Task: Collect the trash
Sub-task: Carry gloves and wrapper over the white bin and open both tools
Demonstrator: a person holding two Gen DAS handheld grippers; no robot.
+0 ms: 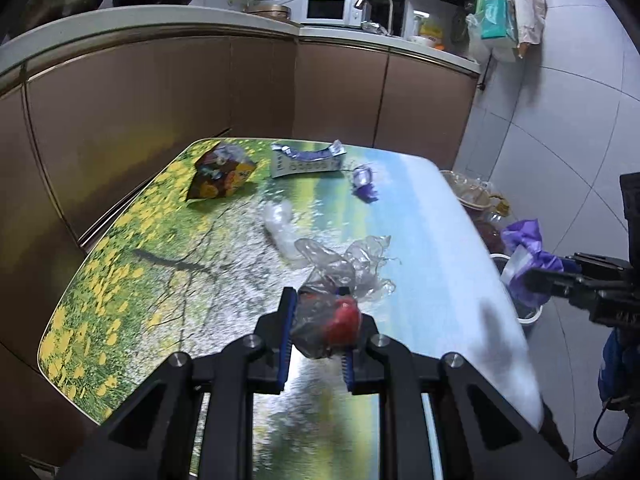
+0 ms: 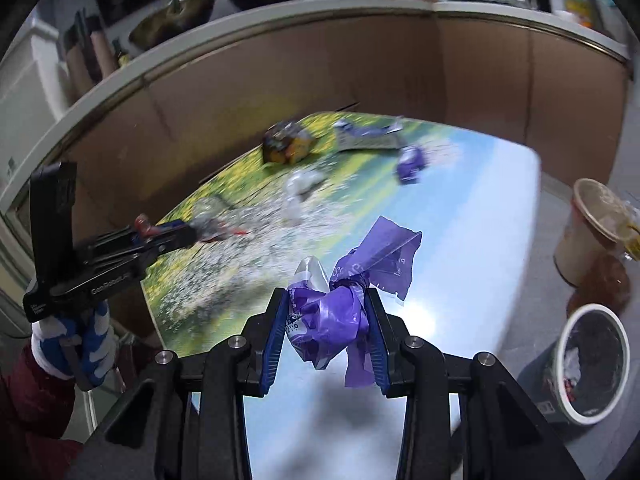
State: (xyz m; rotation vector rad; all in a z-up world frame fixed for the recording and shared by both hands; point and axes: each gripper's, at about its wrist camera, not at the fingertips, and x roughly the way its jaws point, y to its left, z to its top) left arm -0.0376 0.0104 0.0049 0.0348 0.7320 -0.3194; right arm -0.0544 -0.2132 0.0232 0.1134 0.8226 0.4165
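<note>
My left gripper (image 1: 320,300) is shut on a crumpled clear plastic wrapper with a red part (image 1: 332,320), lifted above the table (image 1: 440,240). My right gripper (image 2: 326,300) is shut on a crumpled purple plastic bag (image 2: 340,312), also off the table. In the left wrist view the right gripper (image 1: 536,276) with the purple bag (image 1: 524,248) hangs over the table's right edge. In the right wrist view the left gripper (image 2: 188,236) sits at the left, held by a gloved hand (image 2: 76,340). More trash lies on the table: an orange carton (image 1: 222,174), a flattened box (image 1: 308,160), a purple wrapper (image 1: 364,182) and a clear plastic piece (image 1: 280,224).
A round trash bin (image 2: 592,360) with rubbish inside stands on the floor right of the table, next to a paper cup (image 2: 592,224) and a brown bottle (image 2: 604,280). Brown kitchen cabinets (image 1: 160,92) under a counter with pans and a microwave (image 1: 328,10) run behind the table.
</note>
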